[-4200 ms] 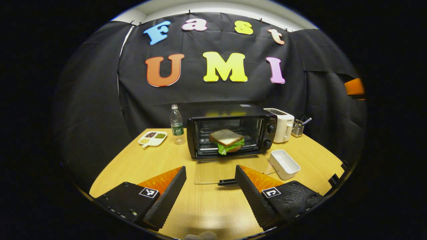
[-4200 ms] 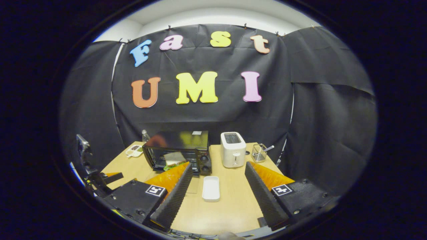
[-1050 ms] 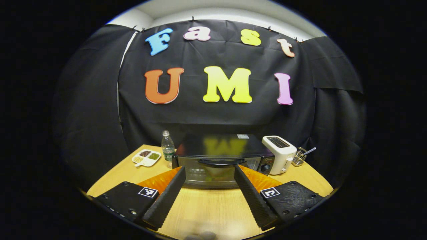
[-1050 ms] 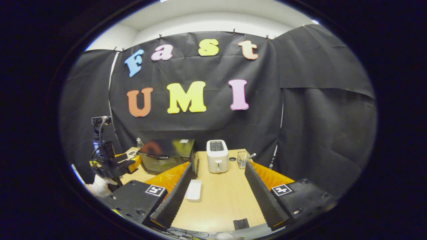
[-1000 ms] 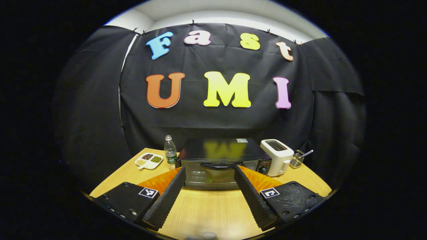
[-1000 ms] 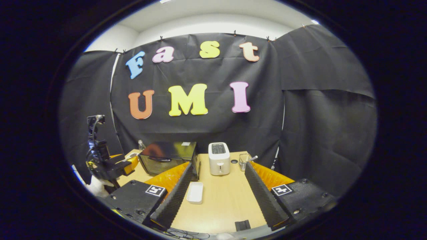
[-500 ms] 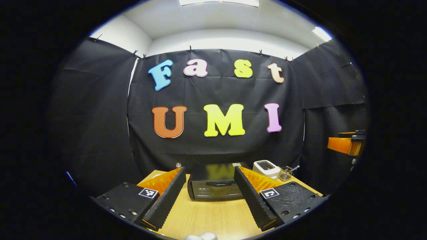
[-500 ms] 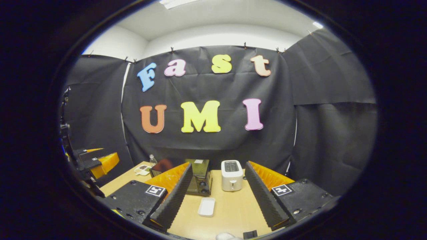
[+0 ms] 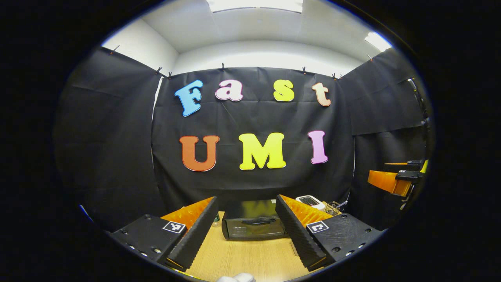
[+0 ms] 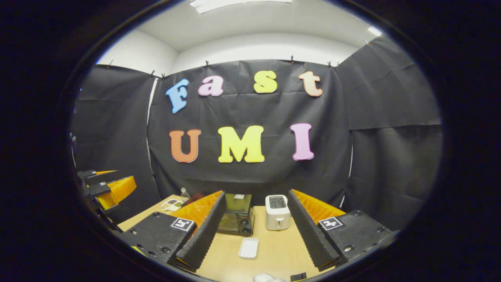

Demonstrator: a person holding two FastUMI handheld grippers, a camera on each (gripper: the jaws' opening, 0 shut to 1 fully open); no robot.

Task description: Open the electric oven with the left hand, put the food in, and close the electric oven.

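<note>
Electric oven (image 9: 253, 228) door shut, so task looks done; left tool (image 9: 245, 229) and right tool (image 10: 254, 231) both wide open, empty. Next: nothing but parking.

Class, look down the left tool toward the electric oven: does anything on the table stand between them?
Nothing visible does. The open left tool faces the closed electric oven across bare table.
</note>
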